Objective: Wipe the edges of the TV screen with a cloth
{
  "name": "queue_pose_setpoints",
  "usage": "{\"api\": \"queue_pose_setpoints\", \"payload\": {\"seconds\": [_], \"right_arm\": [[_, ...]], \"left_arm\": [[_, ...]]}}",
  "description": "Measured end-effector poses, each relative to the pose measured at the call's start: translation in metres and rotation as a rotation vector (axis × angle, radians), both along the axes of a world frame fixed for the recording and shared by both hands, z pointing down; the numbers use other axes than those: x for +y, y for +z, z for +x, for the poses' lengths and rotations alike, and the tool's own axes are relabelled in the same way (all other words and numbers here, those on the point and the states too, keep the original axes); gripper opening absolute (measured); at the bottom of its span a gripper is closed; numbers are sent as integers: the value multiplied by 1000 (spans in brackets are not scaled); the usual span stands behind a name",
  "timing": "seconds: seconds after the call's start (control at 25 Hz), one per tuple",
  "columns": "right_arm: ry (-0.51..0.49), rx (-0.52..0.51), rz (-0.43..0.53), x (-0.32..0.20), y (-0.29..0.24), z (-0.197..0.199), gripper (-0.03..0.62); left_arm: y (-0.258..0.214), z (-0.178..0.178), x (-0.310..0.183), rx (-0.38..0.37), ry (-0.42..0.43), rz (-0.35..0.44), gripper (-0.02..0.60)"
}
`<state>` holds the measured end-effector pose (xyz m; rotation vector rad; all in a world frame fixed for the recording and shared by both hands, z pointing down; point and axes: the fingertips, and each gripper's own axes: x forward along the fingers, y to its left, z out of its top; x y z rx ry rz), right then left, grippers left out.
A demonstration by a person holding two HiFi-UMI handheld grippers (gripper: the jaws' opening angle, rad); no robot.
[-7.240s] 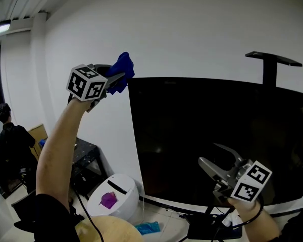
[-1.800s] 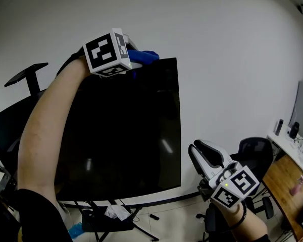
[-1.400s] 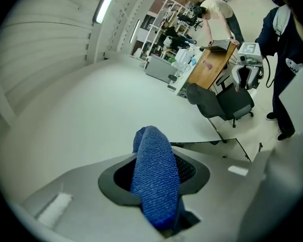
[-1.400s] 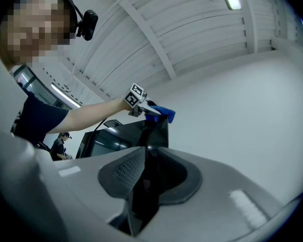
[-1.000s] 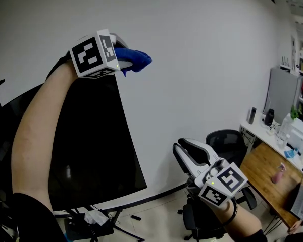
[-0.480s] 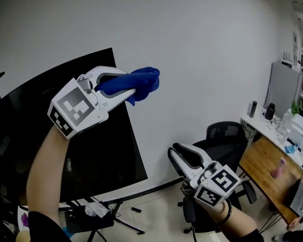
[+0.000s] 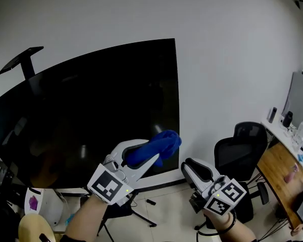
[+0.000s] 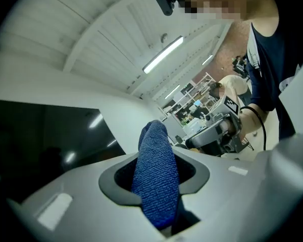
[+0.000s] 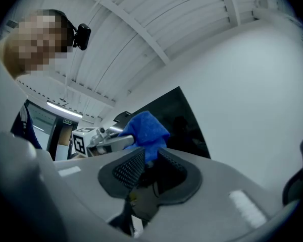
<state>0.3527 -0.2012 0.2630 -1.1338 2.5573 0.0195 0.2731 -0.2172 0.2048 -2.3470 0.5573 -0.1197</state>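
Note:
The black TV screen [image 7: 91,115] stands against the white wall, its right edge near the middle of the head view. In front of its lower right corner my left gripper [image 7: 166,146] points up and to the right, shut on a bunched blue cloth [image 7: 161,144]. The cloth is not touching the screen. In the left gripper view the cloth [image 8: 154,170] sticks up between the jaws, with the screen [image 8: 40,140] to the left. My right gripper [image 7: 191,166] hangs low and right of the TV, shut with nothing in it. The right gripper view shows the cloth [image 9: 144,130] beyond its jaws.
A black office chair [image 7: 237,150] stands right of the TV, with a wooden desk [image 7: 285,170] and small items at the far right. The dark legs of the TV stand [image 7: 141,221] spread over the floor. A black bracket [image 7: 22,59] rises behind the TV's left side.
My left gripper, still holding the cloth, has dropped from the TV's top right corner to its lower right corner. The head view has swung left. My right gripper has barely moved.

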Motion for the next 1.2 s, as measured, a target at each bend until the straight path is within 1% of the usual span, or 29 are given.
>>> {"api": "queue_pose_setpoints", "payload": {"seconds": [0.16,0.4,0.56,0.64,0.8,0.92,1.08,1.2], "right_arm": [[-34,-27,-47,15,23,-53,78],[-70,-36,-125,42,63,-121,58],[-86,-46,-186,65,89,-154,55],[-91,-39,-211,75,99,-165,54],[-101,-34,-243,89,113,-173,54],[-112,-40,-255,97,117,-174,54],[-139,-31,-275,115,123,-169,52],[-145,-15,-267,124,125,-156,52]], "left_arm": [[51,-63,20,112,-46,-134,121],[112,-143,58,217,-94,-259,121],[149,-180,90,260,-122,-327,121],[166,-194,100,290,-140,-378,121],[197,-210,118,333,-177,-469,121],[213,-216,128,337,-213,-514,121],[215,-209,144,367,-228,-525,121],[215,-196,149,367,-235,-532,121]]}}
